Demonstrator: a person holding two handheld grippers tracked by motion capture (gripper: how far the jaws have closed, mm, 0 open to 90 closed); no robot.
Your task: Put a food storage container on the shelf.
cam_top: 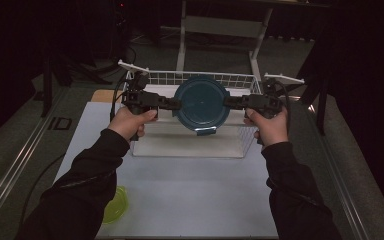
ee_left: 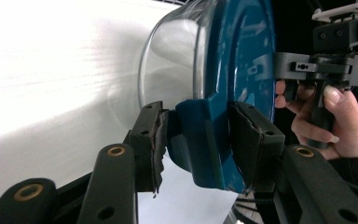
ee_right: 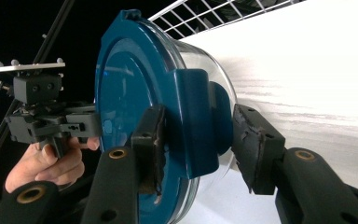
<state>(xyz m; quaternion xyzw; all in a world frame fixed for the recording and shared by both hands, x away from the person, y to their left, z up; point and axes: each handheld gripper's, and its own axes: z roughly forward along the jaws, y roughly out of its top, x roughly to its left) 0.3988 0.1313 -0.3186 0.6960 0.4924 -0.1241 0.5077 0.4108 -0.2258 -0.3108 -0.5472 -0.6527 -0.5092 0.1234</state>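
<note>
- The round glass container [cam_top: 202, 104] with the blue lid is held in the air between both grippers, tipped so the lid faces the person, above the front part of the white wire basket [cam_top: 240, 80].
- The left gripper [cam_top: 176, 104] grips the container's left edge; in the left gripper view its jaws are closed on a blue lid clasp [ee_left: 200, 140], one jaw on each side.
- The right gripper [cam_top: 229, 101] does the same on the opposite edge; in the right gripper view its jaws pinch the clasp [ee_right: 196, 121] there.
- A third clasp [cam_top: 205, 131] hangs at the container's lowest edge, just above the basket's clear front wall.
- The basket's wire back wall rises close behind the container, so room is tight there.
- The white table [cam_top: 190, 195] spreads wide in front of the basket.
- A yellow-green bowl [cam_top: 116, 204] sits near the table's front left edge, partly under the left sleeve, well apart from the basket.
</note>
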